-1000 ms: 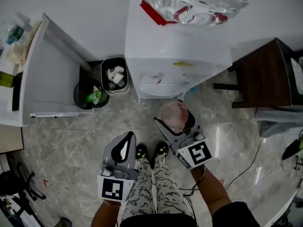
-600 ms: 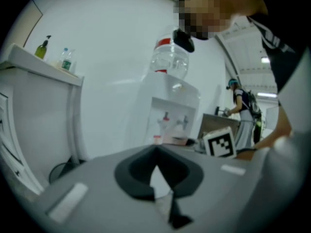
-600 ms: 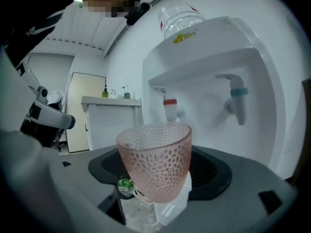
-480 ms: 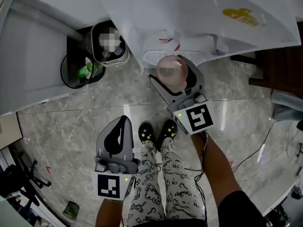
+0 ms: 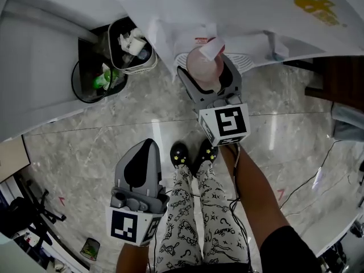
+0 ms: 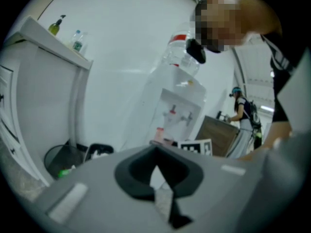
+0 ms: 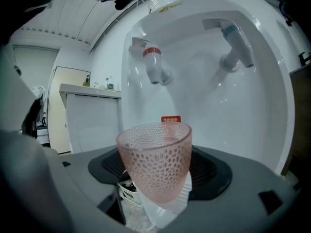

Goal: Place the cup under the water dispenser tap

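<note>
The pink dimpled cup [image 5: 203,65] sits clamped between the jaws of the right gripper [image 5: 207,75], upright with a slight lean in the right gripper view; it now lies at the drip tray [image 5: 243,63], in the recess of the water dispenser [image 5: 256,16]. A second ago it was still out over the marble floor, near the person's feet and well short of the machine; it has since been carried to the far side, in under the overhang. From the right gripper view the red tap [image 7: 152,62] hangs almost directly above the rim, the blue tap [image 7: 236,37] off to the right; so the placing looks nearly done, with only setting down and letting go left. Whether the base touches the tray cannot be told. The left gripper [image 5: 147,148] hangs near the legs, jaws together on nothing; two bins [image 5: 132,45] stand at far left.
</note>
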### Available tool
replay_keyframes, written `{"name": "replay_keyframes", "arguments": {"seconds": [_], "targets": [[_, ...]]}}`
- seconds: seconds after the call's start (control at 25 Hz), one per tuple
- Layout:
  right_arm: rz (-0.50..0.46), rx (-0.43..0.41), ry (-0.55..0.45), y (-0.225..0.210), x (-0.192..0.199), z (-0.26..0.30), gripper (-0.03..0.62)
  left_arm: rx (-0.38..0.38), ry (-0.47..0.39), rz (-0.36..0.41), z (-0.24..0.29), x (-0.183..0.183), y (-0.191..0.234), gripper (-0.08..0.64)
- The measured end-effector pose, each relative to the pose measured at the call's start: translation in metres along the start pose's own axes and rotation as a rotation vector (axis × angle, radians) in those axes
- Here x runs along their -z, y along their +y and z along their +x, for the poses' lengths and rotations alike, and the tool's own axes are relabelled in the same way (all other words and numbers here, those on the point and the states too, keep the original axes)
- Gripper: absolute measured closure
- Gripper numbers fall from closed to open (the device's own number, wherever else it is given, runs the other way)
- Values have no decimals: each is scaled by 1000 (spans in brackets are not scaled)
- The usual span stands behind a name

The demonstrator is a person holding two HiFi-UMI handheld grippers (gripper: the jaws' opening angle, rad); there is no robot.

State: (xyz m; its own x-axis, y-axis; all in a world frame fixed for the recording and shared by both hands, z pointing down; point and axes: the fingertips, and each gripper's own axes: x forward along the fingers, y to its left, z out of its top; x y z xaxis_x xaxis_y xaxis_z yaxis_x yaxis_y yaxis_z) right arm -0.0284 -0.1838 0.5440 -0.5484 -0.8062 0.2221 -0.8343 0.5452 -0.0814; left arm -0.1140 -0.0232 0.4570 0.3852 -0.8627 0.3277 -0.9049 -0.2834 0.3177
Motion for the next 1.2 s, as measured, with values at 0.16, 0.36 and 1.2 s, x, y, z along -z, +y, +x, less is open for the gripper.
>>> {"name": "replay_keyframes", "arguments": {"seconds": [0.16,0.36,1.2], "targets": [[32,74,1,-3,2,5,232,6,20,-9,-1,4,0,565],[82,164,11,-12,12,6,232,20,18,-7,1,3,1,565],[65,191,48,-10,20,18,232,7,24,-39,-7,4,4,565]]}}
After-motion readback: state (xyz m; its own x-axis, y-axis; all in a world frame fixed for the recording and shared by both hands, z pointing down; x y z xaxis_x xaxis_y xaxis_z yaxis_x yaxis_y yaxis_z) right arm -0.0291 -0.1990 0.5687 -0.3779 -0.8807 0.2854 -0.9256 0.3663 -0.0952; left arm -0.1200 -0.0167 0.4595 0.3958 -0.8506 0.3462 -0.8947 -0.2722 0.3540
